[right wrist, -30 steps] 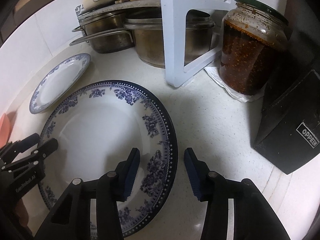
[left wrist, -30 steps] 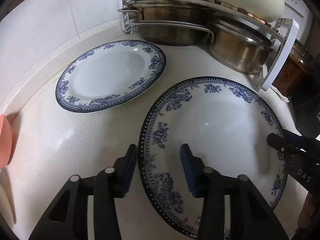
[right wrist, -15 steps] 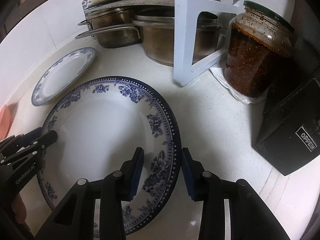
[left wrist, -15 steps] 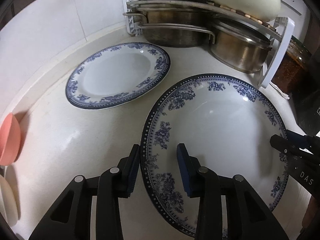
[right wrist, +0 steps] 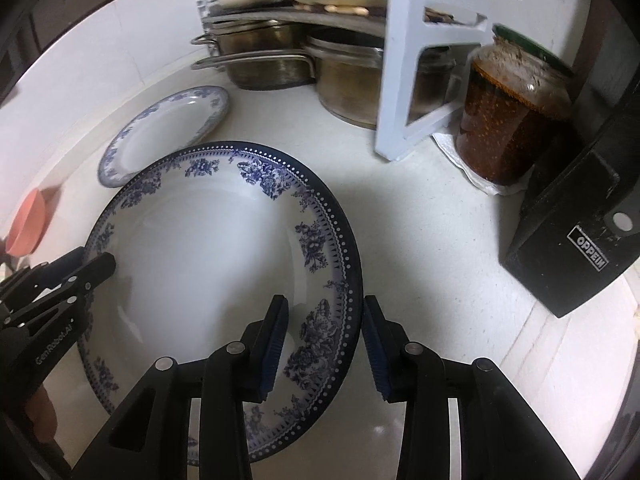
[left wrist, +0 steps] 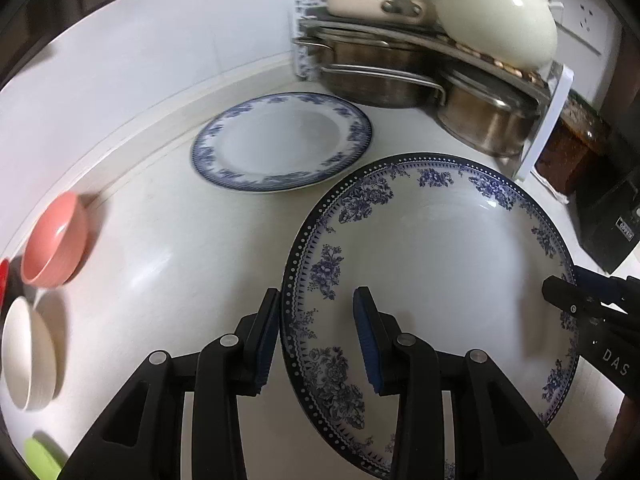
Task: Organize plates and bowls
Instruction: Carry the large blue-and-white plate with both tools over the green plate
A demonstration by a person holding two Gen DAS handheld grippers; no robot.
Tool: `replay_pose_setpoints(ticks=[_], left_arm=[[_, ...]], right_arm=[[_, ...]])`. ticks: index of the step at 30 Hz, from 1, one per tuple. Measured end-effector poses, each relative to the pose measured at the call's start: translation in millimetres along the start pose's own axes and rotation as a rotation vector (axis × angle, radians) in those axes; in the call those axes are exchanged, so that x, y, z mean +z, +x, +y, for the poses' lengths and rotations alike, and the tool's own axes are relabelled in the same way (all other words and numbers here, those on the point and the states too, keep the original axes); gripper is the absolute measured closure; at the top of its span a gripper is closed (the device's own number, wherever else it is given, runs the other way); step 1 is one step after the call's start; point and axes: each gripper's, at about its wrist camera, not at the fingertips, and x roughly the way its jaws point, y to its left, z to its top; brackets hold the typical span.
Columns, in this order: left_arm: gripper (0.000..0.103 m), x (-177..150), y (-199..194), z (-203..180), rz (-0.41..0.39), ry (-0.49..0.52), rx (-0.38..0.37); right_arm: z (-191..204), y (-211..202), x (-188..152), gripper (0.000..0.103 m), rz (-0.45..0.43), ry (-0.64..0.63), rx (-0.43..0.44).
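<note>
A large blue-and-white floral plate [left wrist: 440, 260] [right wrist: 200, 260] hangs just above the counter, held from both sides. My left gripper [left wrist: 316, 300] is shut on its left rim, one pad under the edge and one on the inside. My right gripper [right wrist: 325, 304] is shut on the right rim in the same way. Each gripper shows in the other's view: the right gripper [left wrist: 560, 288] and the left gripper [right wrist: 96, 264]. A smaller blue-rimmed plate [left wrist: 280, 148] [right wrist: 160, 128] lies flat on the counter behind. A pink bowl [left wrist: 52, 240] [right wrist: 28, 224] and a white bowl [left wrist: 24, 360] stand at the left.
A white rack [right wrist: 404, 92] with steel pots [left wrist: 380, 76] and cream cookware fills the back corner. A glass jar of dark red paste [right wrist: 512, 120] and a black box [right wrist: 580, 232] stand at the right. A green object [left wrist: 40, 460] peeks in at the lower left.
Both pairs of jaws narrowed onto the large plate's rim. The plate then rose with them; the counter and small plate slid away, and the bowls came into view at the left.
</note>
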Motion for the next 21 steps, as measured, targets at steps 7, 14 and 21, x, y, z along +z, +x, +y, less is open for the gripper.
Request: replay_pose_setpoints(ticks=[7,14,21], left_arm=[[0.066,-15.7,-31.1,24.0,-0.017,-0.059,0.046],[0.066,-35.0,-60.2,48.5,-0.037,-0.119,0.089],[0.066,-54.6,-86.9,74.2,-0.064,-0.184,0.127]], right_arm=[[26.3,-23.6,-7.6,0.064,-0.021,-0.057,0.029],[51.2,-39.4,-16.7,0.064,-0.028,-0.109,0.066],[79.4,-58.2,-26.0,0.064,-0.055,-0.172,0.103]])
